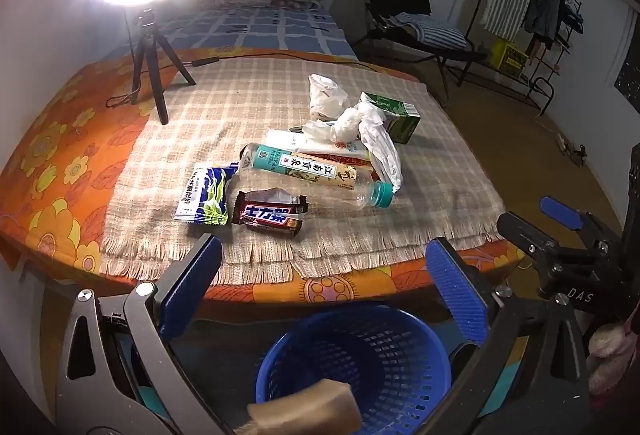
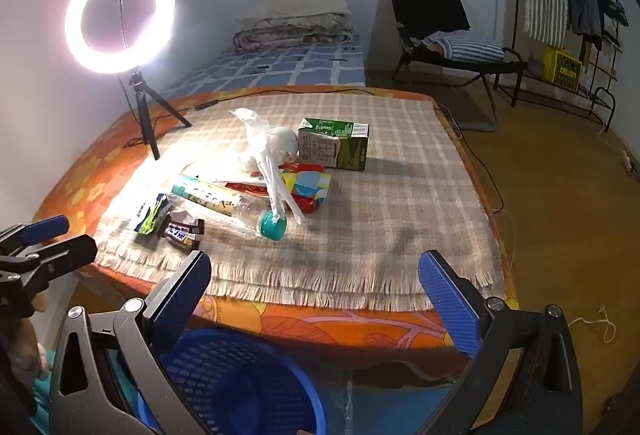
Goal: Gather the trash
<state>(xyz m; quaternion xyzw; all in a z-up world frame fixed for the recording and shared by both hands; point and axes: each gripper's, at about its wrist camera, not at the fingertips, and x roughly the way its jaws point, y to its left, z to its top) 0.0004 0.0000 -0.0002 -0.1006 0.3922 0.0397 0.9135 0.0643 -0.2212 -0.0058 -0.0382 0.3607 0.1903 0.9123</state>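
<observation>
Trash lies in a heap on the plaid mat: a clear bottle with a teal cap, a blue-green snack packet, a chocolate bar wrapper, crumpled white plastic and a green carton. A colourful packet shows under the plastic. The blue basket stands on the floor below the table's near edge. My left gripper hangs open over the basket with nothing between its fingers. My right gripper is open and bare beside it, short of the mat's fringe.
A lit ring light on a tripod stands at the table's back left, its cable trailing over the orange floral cloth. A tan blurred object is at the basket's near rim. A bed, a black chair and a clothes rack stand beyond.
</observation>
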